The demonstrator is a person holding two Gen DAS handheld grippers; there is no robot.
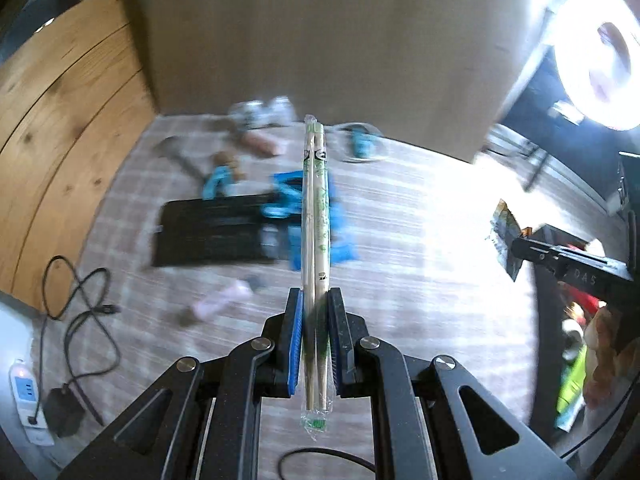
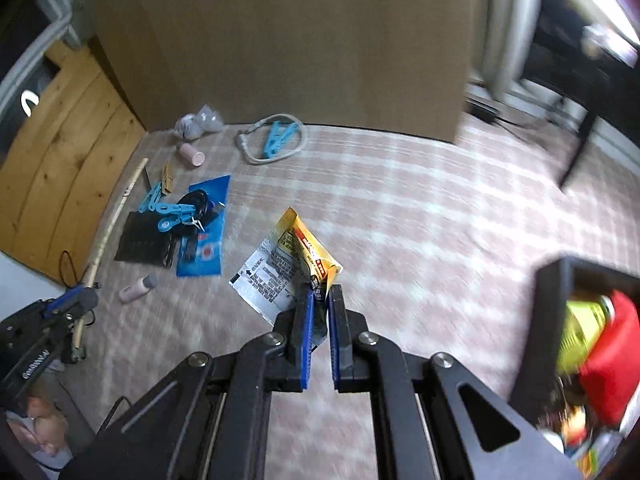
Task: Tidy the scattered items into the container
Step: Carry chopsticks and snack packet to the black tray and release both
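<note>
My left gripper (image 1: 316, 300) is shut on a wrapped pair of chopsticks (image 1: 315, 208) and holds it upright above the checked cloth. It also shows at the left of the right wrist view (image 2: 72, 300) with the chopsticks (image 2: 108, 224) sticking out. My right gripper (image 2: 320, 296) is shut on a yellow and silver sachet (image 2: 288, 260), lifted off the cloth. It shows in the left wrist view (image 1: 516, 250) with the sachet (image 1: 502, 228). The black container (image 2: 552, 292) stands at the right, holding red and green items.
Scattered on the cloth: blue clothes pegs (image 2: 160, 208), a black flat case (image 2: 140, 240), a blue packet (image 2: 204, 248), a pink tube (image 2: 136, 289), a pink roll (image 2: 192, 155), a white cable with a peg (image 2: 272, 140). A cardboard box (image 2: 280, 40) stands behind. A power strip (image 1: 28, 400) lies left.
</note>
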